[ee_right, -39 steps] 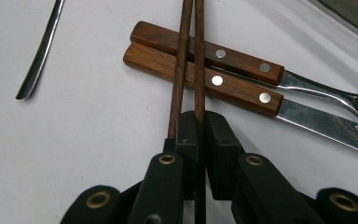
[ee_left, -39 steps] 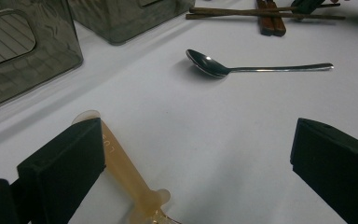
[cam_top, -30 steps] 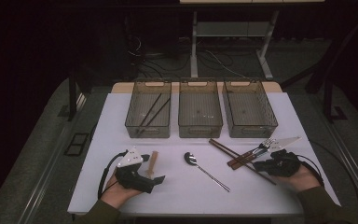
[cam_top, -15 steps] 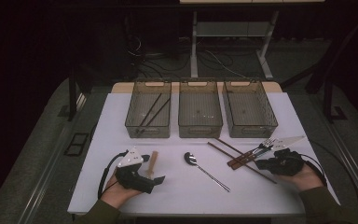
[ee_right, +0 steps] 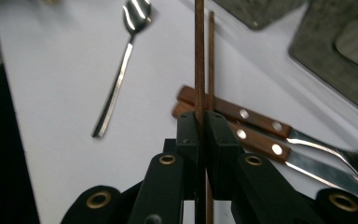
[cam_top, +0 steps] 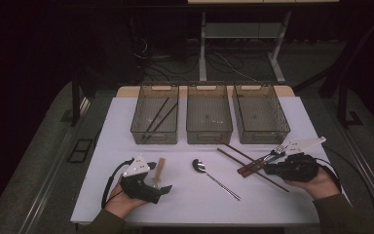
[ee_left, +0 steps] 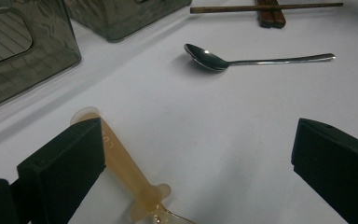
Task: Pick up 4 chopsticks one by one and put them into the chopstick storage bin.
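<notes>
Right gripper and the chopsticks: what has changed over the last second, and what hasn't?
The right gripper, shut on one chopstick, has lifted slightly, raising that chopstick's near end off the table; the second chopstick lies beside it. Unchanged: the left gripper rests open by the amber spoon, and the metal spoon, the wood-handled cutlery and the three bins stayed put.

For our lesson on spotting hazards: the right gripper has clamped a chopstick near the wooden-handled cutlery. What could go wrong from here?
1. The right gripper pinches the thin chopstick near one end, so the long free end may swing or slip out.
2. A second chopstick lies right alongside and could be dragged or knocked.
3. The wooden-handled cutlery lies just beneath the chopsticks, so a lift may nudge it.
</notes>
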### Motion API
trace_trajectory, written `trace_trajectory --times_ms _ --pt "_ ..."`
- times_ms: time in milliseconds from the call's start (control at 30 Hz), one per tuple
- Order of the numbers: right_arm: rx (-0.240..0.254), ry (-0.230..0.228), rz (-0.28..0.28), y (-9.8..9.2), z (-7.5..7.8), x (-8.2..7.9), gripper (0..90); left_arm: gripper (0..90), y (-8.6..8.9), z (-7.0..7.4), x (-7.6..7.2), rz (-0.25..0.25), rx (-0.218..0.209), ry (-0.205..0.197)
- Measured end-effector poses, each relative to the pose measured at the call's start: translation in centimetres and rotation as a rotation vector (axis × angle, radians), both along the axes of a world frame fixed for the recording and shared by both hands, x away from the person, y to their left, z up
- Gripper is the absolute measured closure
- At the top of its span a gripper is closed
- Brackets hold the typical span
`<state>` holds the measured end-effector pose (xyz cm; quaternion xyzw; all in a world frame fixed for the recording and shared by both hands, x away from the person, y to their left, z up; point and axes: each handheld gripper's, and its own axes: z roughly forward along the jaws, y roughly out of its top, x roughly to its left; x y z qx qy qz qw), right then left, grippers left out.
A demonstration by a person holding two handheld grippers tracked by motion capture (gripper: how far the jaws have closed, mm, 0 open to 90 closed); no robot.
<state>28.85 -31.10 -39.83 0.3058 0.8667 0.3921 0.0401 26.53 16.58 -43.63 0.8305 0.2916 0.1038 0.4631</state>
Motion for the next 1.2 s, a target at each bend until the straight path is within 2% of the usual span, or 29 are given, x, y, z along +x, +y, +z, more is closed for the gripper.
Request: trace_trajectory --times_ms 133,400,1200 --pt "0.011 -0.009 0.008 0.8 0.5 0.2 83.6 1.7 0.0 -0.1 0.2 0.007 -0.006 0.003" --pt "0.012 -0.024 -0.019 2.5 1.5 1.5 83.6 1.3 0.0 0.1 0.1 0.006 -0.009 -0.004" --pt "0.022 -0.072 0.006 7.6 3.3 4.4 83.5 1.3 0.1 0.1 0.1 0.006 -0.01 -0.003"
